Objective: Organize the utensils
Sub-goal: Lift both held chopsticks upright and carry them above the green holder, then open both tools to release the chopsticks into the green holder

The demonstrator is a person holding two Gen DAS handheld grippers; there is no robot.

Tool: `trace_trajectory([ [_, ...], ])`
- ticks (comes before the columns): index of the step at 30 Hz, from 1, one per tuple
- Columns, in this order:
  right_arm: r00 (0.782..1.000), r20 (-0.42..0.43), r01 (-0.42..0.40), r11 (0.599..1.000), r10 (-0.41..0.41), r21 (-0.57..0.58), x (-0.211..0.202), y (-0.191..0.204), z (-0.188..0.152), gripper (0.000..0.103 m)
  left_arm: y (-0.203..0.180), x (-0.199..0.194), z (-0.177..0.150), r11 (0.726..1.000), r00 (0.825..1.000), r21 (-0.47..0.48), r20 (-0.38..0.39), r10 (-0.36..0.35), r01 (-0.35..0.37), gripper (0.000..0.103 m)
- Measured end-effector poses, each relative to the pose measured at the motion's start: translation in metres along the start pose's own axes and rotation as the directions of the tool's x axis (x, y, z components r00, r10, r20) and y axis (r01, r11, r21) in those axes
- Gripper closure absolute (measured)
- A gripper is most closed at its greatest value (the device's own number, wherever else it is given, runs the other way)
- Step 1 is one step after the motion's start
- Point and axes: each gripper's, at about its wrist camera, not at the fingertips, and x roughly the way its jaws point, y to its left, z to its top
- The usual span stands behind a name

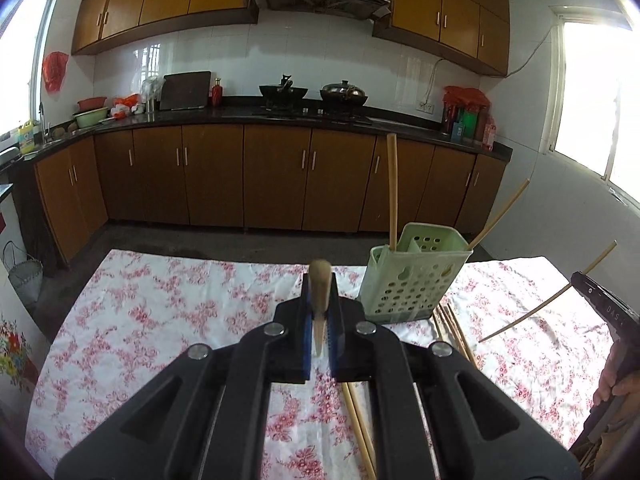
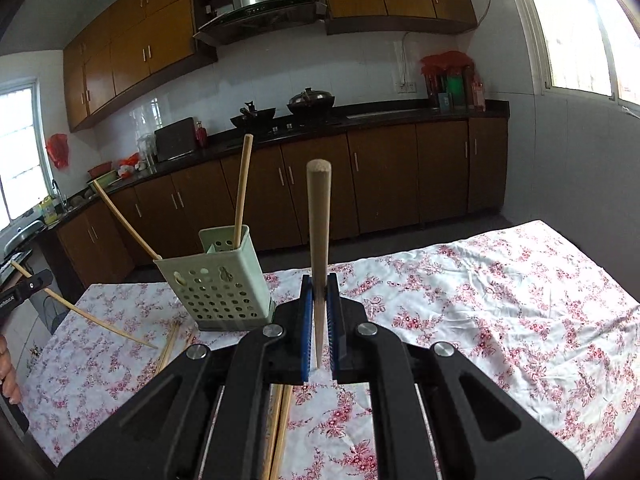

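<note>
Setting: Kitchen with brown cabinets and a range hood is seen behind a desk draped in a white cloth with red flowers.
Holder: a pale green perforated utensil holder is stood on the cloth, toward the far edge.
Already stowed: two chopsticks are seen in the holder, one nearly upright, one leaning outward over the rim.
Left gripper: jaws are pressed on a wooden chopstick, which is pointed forward along the fingers, so that it is strongly foreshortened in the left wrist view.
Right gripper: jaws are pinched on another chopstick, held nearly upright, blunt end up, to the right of the holder.
Still loose: several chopsticks are left lying on the cloth just beside the holder's base, and more are seen below the grippers.
Progress: the job is judged to be at an early-to-middle stage, with two pieces stowed, two carried and a handful yet to be collected.
Next: both carried sticks would have to be brought over the holder's open top and dropped in.
</note>
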Motion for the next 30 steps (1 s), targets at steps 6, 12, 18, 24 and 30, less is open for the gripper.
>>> trace_trajectory([
  [6, 0.986, 0.115, -0.125, 0.992, 0.122, 0.017, -0.021, 0.018, 0.044, 0.095, -0.012, -0.02, 0.034, 0.998, 0.995, 0.021, 0.071, -0.064, 0.063, 0.095],
  [12, 0.956, 0.216, -0.193, 0.98, 0.197, -0.038, -0.021, 0.054, 0.079, 0.095, -0.045, -0.045, 0.083, 0.993, 0.967, 0.037, 0.227, -0.116, 0.11, 0.095],
  [18, 0.966, 0.195, -0.162, 0.985, 0.171, -0.059, 0.015, 0.067, 0.09, 0.095, -0.073, -0.033, 0.12, 0.994, 0.926, 0.025, 0.363, -0.107, 0.106, 0.095],
  [24, 0.985, 0.088, -0.149, 0.988, 0.152, -0.04, 0.051, 0.067, 0.083, 0.095, -0.089, 0.023, 0.111, 0.995, 0.946, 0.036, 0.308, -0.102, 0.096, 0.095],
  [30, 0.987, 0.03, -0.154, 0.986, 0.155, -0.058, 0.068, 0.075, 0.074, 0.095, -0.088, 0.057, 0.092, 0.994, 0.961, 0.022, 0.254, -0.113, 0.111, 0.095],
])
